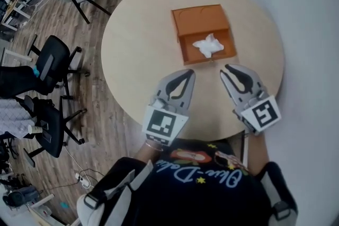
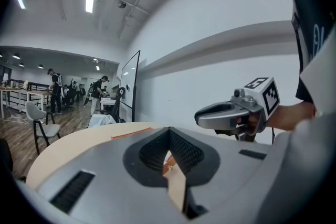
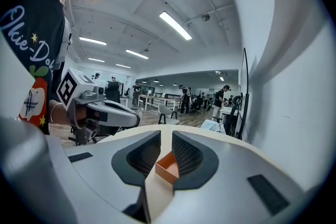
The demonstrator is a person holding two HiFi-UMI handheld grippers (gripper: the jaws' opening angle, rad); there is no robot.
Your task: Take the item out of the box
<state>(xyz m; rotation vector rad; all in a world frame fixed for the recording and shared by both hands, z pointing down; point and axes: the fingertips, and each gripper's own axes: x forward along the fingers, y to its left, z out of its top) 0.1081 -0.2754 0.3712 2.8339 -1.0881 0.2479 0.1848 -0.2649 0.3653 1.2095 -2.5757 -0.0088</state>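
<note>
Black office chairs: at least two, on the floor off the table's 9 o'clock side, clear of the work.
Table: one, round and pale. It bears only the box, so both tools have free approach from the 6 o'clock edge.
Left gripper: one, held over the near edge at about 6 o'clock, tips aimed at 1 o'clock toward the box. Its jaws meet at the tips with nothing between them. Judged a waiting pose, since it would have to spread before it could grasp.
Box: one, orange, near the table's middle, its lid laid back flat toward 12 o'clock. The open tray faces the person, which leaves the contents exposed from above.
Item: one, white and crumpled, lying loose in the open tray toward its 3 o'clock side; not yet touched.
Right gripper: one, at about 5 o'clock on the table edge, aimed at 11 o'clock. Its jaws stand a narrow gap apart and empty, with the box framed between them in its own view. Judged the likelier tool for the pick, being just beside the tray.
</note>
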